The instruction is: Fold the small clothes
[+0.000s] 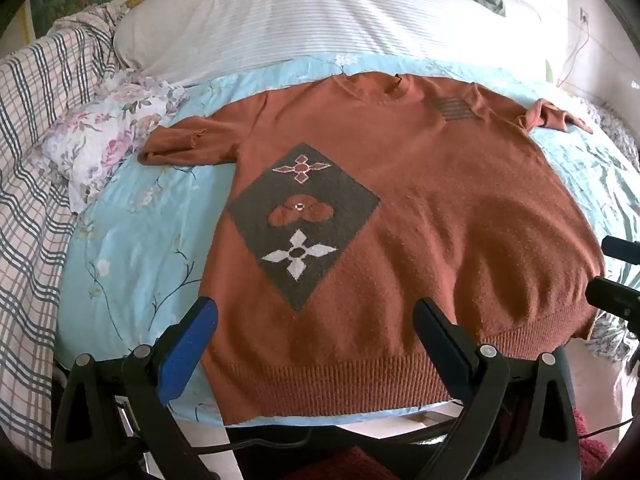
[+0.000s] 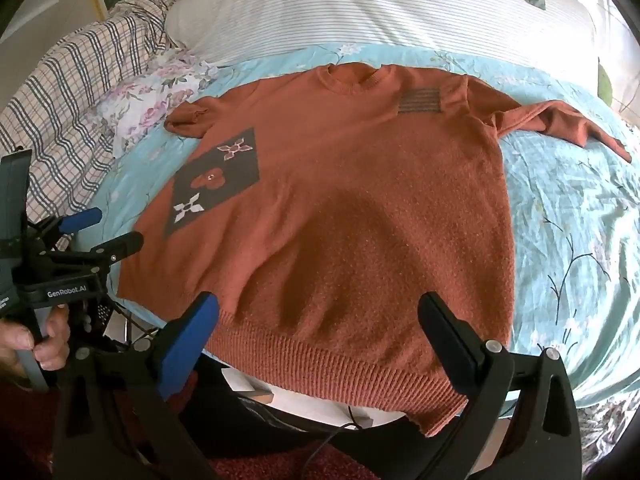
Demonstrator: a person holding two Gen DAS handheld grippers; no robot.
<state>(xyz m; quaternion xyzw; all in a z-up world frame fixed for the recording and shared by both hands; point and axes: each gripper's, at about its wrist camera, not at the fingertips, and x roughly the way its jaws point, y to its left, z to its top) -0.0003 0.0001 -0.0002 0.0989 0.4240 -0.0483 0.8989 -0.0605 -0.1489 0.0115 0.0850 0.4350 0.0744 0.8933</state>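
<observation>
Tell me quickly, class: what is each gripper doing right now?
Left gripper: open, holding nothing, above the sweater hem.
Right gripper: open, holding nothing, above the hem.

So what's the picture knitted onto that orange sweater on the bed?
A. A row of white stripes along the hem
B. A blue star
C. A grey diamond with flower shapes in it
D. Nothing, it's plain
C: the sweater, lying flat and unfolded, carries a grey diamond patch with three flower shapes, one of them white, on one side of its front.
</observation>
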